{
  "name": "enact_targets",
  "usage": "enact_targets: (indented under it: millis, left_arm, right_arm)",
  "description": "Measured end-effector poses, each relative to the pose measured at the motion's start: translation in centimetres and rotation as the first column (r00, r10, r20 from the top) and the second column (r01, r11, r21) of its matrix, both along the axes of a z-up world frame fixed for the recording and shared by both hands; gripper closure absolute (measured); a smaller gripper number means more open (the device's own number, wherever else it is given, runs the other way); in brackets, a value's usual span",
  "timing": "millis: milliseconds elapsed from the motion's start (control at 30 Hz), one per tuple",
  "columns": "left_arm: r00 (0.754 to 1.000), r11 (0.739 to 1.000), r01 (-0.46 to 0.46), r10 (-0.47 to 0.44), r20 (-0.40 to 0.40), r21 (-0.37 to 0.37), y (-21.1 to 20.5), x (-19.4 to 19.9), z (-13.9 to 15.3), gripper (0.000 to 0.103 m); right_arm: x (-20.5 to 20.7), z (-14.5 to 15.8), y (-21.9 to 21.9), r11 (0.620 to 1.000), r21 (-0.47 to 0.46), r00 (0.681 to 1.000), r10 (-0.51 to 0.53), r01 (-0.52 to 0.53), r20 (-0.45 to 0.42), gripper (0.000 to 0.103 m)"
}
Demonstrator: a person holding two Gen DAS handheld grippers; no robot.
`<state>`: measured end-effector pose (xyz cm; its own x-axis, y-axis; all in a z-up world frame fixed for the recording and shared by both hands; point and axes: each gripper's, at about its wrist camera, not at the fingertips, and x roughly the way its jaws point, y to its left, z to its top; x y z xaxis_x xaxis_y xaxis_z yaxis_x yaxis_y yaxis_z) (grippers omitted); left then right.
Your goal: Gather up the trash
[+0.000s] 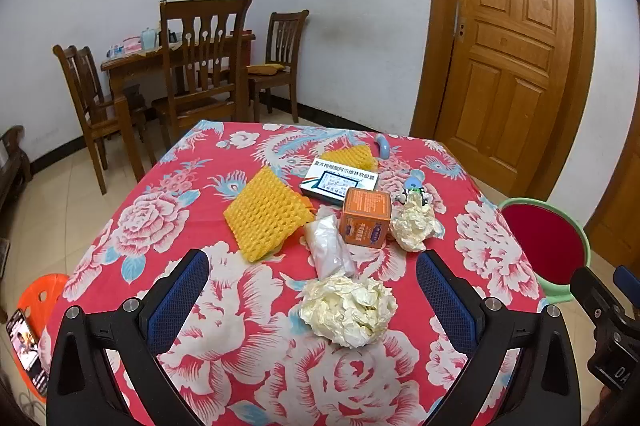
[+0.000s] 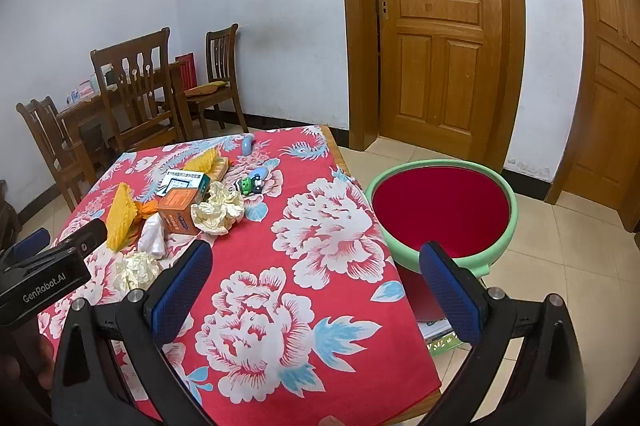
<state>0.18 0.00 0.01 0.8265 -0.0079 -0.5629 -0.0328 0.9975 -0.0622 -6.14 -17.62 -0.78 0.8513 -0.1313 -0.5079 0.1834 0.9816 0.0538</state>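
Note:
A crumpled cream paper ball (image 1: 347,309) lies on the floral tablecloth (image 1: 224,326), just ahead of my open left gripper (image 1: 312,290), slightly right of its middle. Beyond it lie a clear plastic bag (image 1: 328,246), an orange box (image 1: 366,216), a second crumpled paper (image 1: 416,222), yellow foam nets (image 1: 266,212) and a white medicine box (image 1: 340,180). My right gripper (image 2: 316,278) is open and empty over the table's right edge. A green bin with a red liner (image 2: 440,208) stands right of the table. The near paper ball also shows in the right wrist view (image 2: 138,268).
A small green toy (image 2: 250,184) and a blue object (image 2: 247,145) lie farther back on the cloth. An orange stool (image 1: 40,306) with a phone (image 1: 26,346) on it stands at left. Wooden chairs (image 1: 200,66), a dining table and doors (image 1: 508,46) lie beyond.

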Motion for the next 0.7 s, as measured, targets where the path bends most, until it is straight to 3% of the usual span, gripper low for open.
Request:
enact_targets:
  millis: [700]
  left_arm:
    - [1.0,1.0,0.0,0.0,0.001,-0.002,0.14,-0.05,-0.03,0.0]
  right_arm:
    - [-0.02,0.12,-0.1,1.0,-0.002,1.0,-0.001,0.001,-0.002,0.002]
